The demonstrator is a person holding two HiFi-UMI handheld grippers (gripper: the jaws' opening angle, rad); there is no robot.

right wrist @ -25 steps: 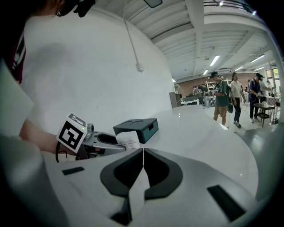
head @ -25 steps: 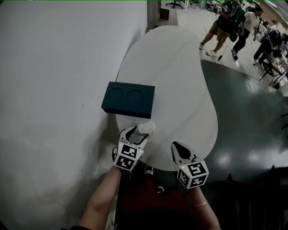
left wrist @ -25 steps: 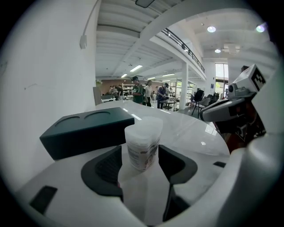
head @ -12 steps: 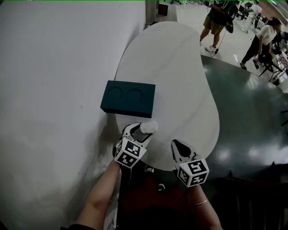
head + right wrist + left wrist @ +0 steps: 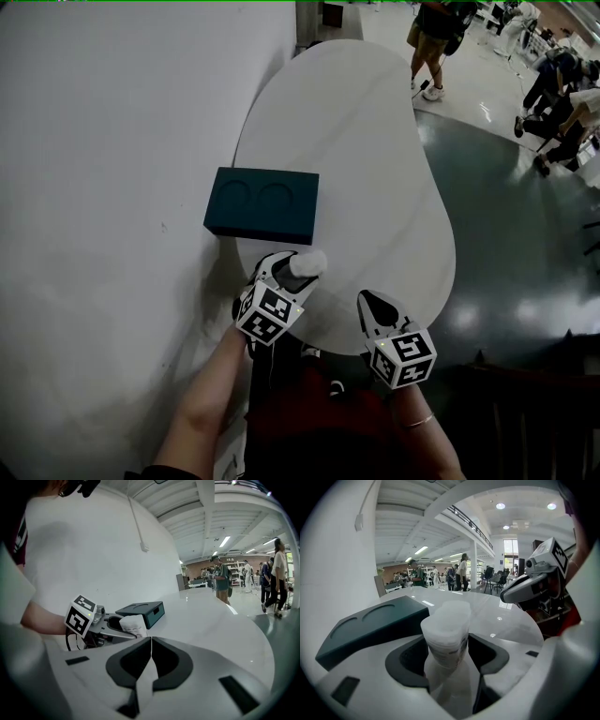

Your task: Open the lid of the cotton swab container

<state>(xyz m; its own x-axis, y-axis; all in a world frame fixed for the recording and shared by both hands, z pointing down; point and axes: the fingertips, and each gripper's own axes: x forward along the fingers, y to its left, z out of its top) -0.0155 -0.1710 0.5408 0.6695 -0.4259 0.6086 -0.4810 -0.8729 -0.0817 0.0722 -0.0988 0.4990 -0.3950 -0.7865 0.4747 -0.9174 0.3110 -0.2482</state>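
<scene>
Table [image 5: 366,187] and wall [image 5: 112,187] fill most of the head view. The table is white, smooth and rounded like a bean. Its near edge curves just in front of the person, and its left side runs along the plain white wall. A dark teal box [image 5: 262,202] with two round dips in its top sits on the table by the wall, a little past the grippers. To the right of the table the floor [image 5: 525,244] is dark and shiny. Farther off the floor turns pale, and some people [image 5: 433,47] stand there. The gripper views show a big, bright hall with long lights on the ceiling far behind.

The person's left forearm [image 5: 211,403] comes up from the bottom of the head view, close to the wall. The left gripper [image 5: 292,273] points forward and down over the near edge of the table and is rolled a bit to one side. The cotton swab container [image 5: 307,263] is pale and see-through, and its lid looks closed. It leans forward between the left gripper's jaws. The jaws have just been opening a bit wider, yet both dark pads touch the container's sides and hold it. The container is near the teal box but does not touch it. The right gripper [image 5: 367,302] is beside the left one and apart from it. It also points forward and down over the table edge. Its jaws are pressed together with nothing between them.
</scene>
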